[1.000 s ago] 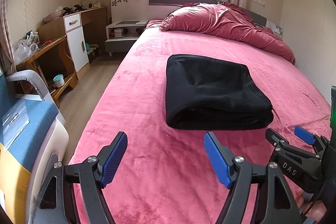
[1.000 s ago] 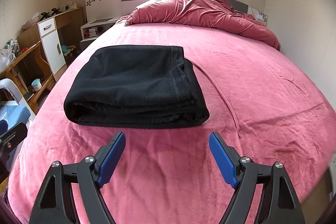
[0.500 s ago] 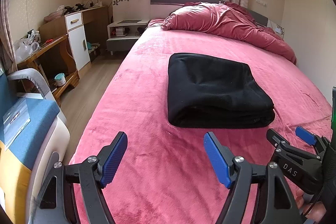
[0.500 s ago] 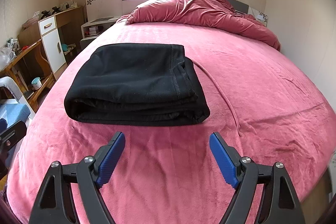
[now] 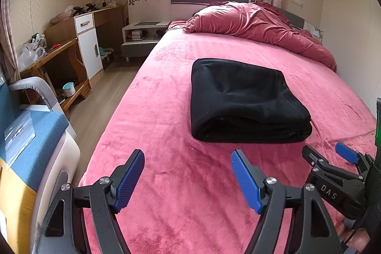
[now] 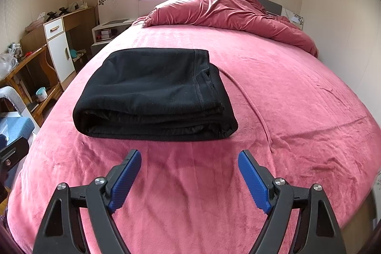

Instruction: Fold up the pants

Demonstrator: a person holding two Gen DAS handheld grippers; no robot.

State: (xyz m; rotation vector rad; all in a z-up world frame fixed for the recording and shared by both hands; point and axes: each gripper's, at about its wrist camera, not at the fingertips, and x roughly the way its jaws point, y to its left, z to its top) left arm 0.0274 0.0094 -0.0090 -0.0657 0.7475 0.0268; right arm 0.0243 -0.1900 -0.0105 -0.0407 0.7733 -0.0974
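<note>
Black pants (image 5: 245,101) lie folded in a thick rectangle on the pink bed (image 5: 166,182); they also show in the right wrist view (image 6: 154,92). My left gripper (image 5: 188,170) is open and empty, held above the bedspread short of the pants' near edge. My right gripper (image 6: 189,173) is open and empty, just short of the pants' near edge. The right gripper also shows in the left wrist view (image 5: 333,158) at the lower right.
A rumpled red duvet (image 5: 257,25) lies at the head of the bed. A wooden desk and white cabinet (image 5: 88,47) stand along the left wall, with a blue chair (image 5: 28,135) at the near left. A raised crease (image 6: 247,97) runs across the bedspread right of the pants.
Both grippers have drawn back slightly from the pants and stay open. The pants have not moved.
</note>
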